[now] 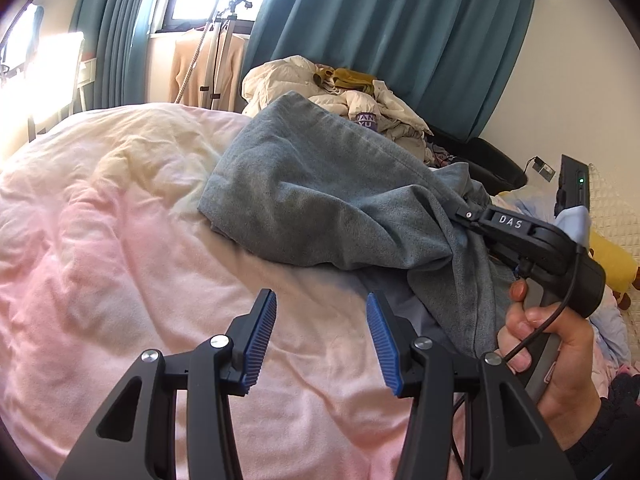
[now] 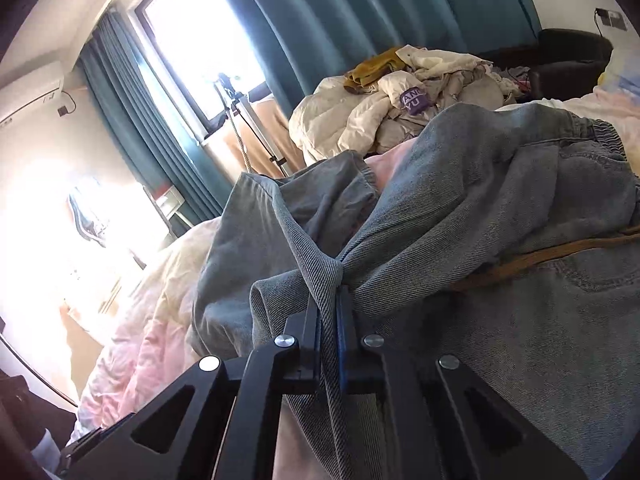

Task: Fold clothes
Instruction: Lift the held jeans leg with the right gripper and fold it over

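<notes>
Pink bedspread [image 1: 120, 240] under everything; left gripper [image 1: 322, 344] gaped wide over it, empty. Only the right wrist view showed the right gripper [image 2: 329, 320] clamped tight on the jeans [image 2: 500, 220].

The left wrist view looks forward and downward along its own open fingers [image 1: 276, 344] over the pink bedspread [image 1: 120, 248], with the grey-blue jeans [image 1: 320, 200] at about one o'clock, a little way off. The right gripper [image 1: 466, 216] shows at three o'clock. The right wrist view sits very close, tilted, with denim [image 2: 500, 240] filling its lower right. Both share the jeans, the clothes pile [image 2: 400, 112], teal curtains [image 1: 380, 20] and, probably, the same window [image 2: 192, 32].
</notes>
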A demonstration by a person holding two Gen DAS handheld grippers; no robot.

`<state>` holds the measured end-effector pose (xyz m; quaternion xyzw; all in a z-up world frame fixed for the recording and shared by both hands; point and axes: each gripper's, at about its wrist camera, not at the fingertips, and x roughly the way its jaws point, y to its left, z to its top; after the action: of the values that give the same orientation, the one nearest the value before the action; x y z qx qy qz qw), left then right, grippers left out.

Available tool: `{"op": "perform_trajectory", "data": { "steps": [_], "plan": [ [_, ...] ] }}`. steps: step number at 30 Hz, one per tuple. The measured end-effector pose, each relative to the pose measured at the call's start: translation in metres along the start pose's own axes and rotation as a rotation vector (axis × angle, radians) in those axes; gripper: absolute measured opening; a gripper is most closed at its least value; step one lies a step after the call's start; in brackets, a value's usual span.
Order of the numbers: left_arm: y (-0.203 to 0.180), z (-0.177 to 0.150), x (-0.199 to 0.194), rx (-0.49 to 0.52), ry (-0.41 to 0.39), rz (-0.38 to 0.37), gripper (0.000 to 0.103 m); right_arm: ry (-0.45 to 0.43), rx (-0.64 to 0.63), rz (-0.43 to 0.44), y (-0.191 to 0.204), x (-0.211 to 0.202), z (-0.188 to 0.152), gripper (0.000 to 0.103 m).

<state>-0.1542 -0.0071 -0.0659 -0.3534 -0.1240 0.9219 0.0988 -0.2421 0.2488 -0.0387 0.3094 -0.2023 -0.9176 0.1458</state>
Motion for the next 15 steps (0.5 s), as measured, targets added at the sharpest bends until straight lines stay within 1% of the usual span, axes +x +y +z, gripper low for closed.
{"op": "perform_trajectory", "data": {
  "steps": [2, 6, 10, 13, 15],
  "plan": [
    [0.003, 0.001, -0.002, -0.017, -0.005, -0.003, 0.048, -0.008, -0.042, -0.018, 0.010, -0.005, 0.001, 0.004],
    [0.008, 0.004, -0.009, -0.039, -0.027, -0.005, 0.048, -0.021, -0.108, 0.016, 0.036, -0.024, -0.002, 0.004],
    [0.015, 0.006, -0.021, -0.071, -0.074, 0.039, 0.048, 0.002, -0.196, 0.054, 0.068, -0.048, -0.017, 0.004],
    [0.017, 0.008, -0.035, -0.084, -0.113, 0.043, 0.048, 0.048, -0.241, 0.074, 0.086, -0.066, -0.037, 0.003],
    [0.018, 0.010, -0.045, -0.091, -0.140, 0.041, 0.048, 0.123, -0.224, 0.083, 0.091, -0.068, -0.059, 0.003]
  ]
}}
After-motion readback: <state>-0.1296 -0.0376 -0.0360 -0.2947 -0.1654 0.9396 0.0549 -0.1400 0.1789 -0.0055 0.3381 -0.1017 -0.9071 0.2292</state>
